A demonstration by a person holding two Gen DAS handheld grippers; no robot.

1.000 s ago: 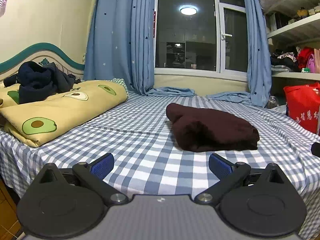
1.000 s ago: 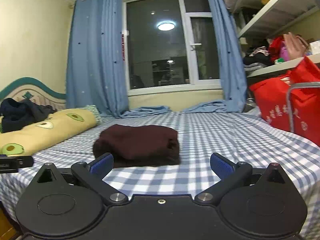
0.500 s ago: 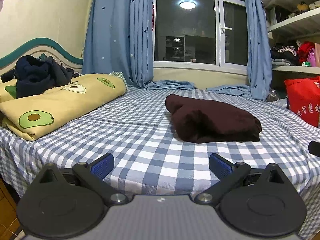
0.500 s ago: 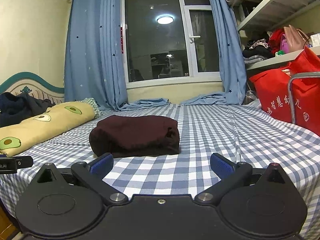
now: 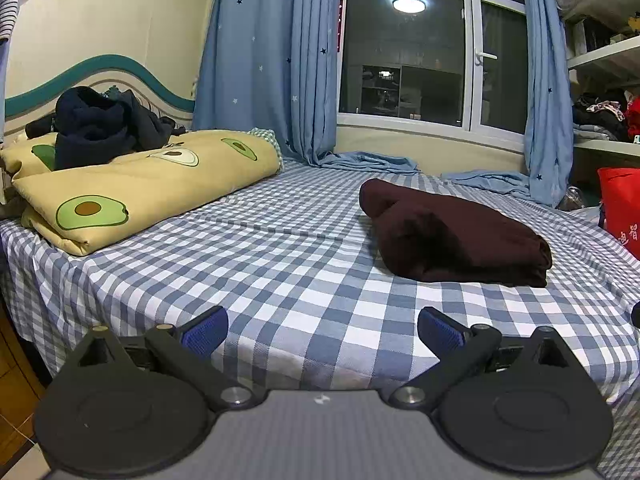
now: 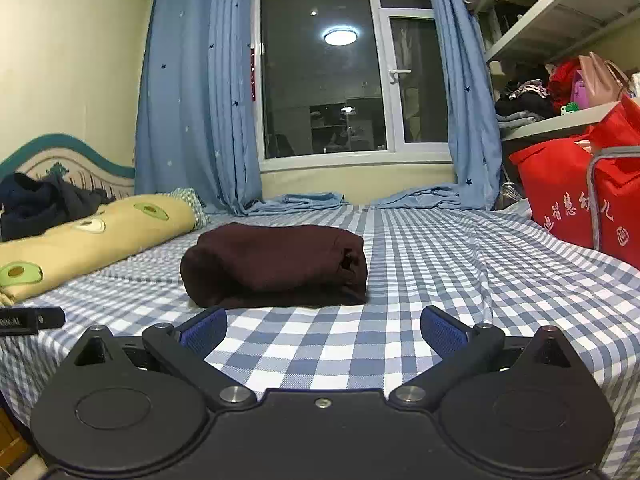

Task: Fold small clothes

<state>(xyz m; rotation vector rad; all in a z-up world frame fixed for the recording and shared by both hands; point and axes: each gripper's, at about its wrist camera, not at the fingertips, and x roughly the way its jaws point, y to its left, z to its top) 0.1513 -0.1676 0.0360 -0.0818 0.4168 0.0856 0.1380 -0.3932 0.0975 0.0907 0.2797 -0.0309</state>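
Both grippers are hanging low over the near edge of the bed, each spread wide with nothing between its blue pads. From the left gripper the folded maroon garment is lying ahead and off to the right, well apart from the fingertips; from the right gripper the same bundle is sitting almost dead ahead, a touch to the left, and noticeably nearer. Its long axis is running roughly across the right gripper's line of sight, with the layered open end facing right. By my reading the right gripper is the better placed to reach it, though the garment is already looking like a finished bundle (so the fold itself may be done).

As for containers, a red fabric bag is standing at the bed's right side; its contents are not showing. An avocado-print quilt is lying folded along the left, carrying a heap of dark clothes on top. Wall shelves at right are holding more clothing and a pink bag. A small black device is poking in at the right view's left edge, probably the other gripper.
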